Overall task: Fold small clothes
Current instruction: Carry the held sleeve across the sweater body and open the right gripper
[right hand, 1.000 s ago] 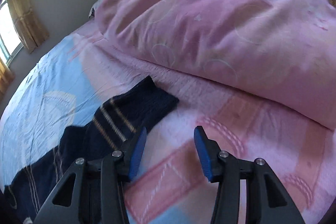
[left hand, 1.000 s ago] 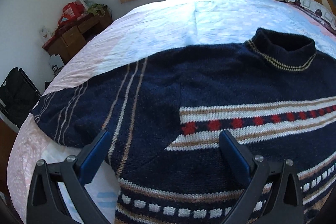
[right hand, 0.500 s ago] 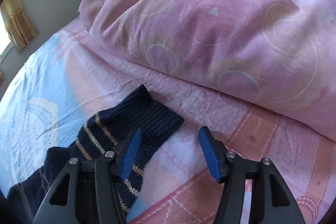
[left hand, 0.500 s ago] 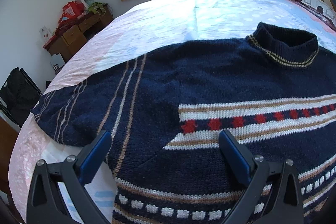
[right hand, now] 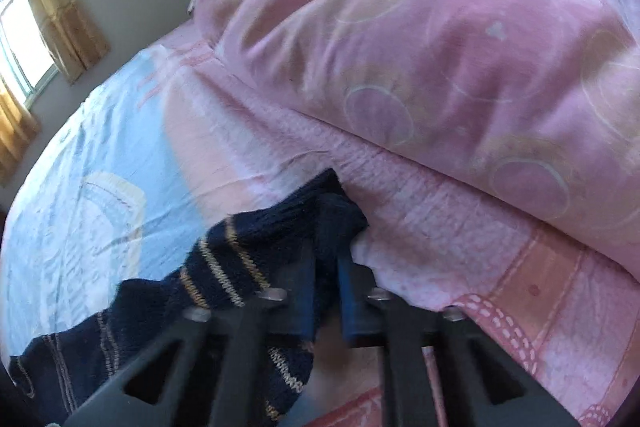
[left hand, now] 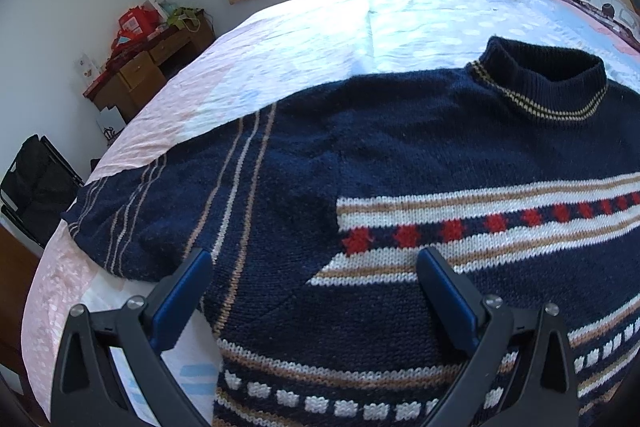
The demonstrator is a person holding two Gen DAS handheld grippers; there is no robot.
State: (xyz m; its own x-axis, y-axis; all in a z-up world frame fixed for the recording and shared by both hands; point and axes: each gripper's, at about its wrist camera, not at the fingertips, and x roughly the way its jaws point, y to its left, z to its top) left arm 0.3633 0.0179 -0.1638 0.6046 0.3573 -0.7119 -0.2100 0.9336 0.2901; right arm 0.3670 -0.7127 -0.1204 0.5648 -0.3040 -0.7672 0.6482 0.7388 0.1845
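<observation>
A navy knitted sweater with white, tan and red stripes lies flat on the bed, collar at the far right, one sleeve stretched to the left. My left gripper is open and hovers just above the sweater's lower chest. In the right wrist view my right gripper is shut on the cuff of the other sleeve, which is bunched between the blue pads.
A big pink pillow lies just beyond the right gripper. The bedsheet is pale blue and pink. A wooden desk and a black bag stand off the bed's left side.
My right gripper moved onto the sleeve cuff and closed on it, bunching the knit. My left gripper drifted slightly closer over the sweater and stayed open.
</observation>
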